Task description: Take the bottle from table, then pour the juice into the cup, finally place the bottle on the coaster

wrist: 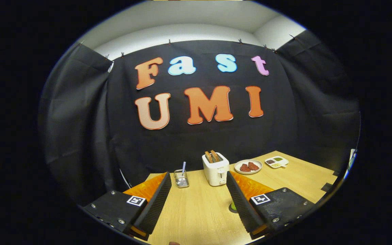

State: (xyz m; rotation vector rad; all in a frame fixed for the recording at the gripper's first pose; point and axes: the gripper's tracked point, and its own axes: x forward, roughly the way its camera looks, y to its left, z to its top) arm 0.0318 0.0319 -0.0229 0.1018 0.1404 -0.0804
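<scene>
On the table ahead: gripper spread, nothing between fingers. Toaster at 12, straw holder at 11, plate at 1. Green bit by the right finger, can't tell what. Bottle, cup, coaster: can't place them. Pan slowly before committing.

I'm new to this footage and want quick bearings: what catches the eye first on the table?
The white toaster with two slices standing in it sits just beyond the open gripper, between its fingers. Right of it lies a plate of brown food; left of it stands a small wire basket on the wooden table.
</scene>
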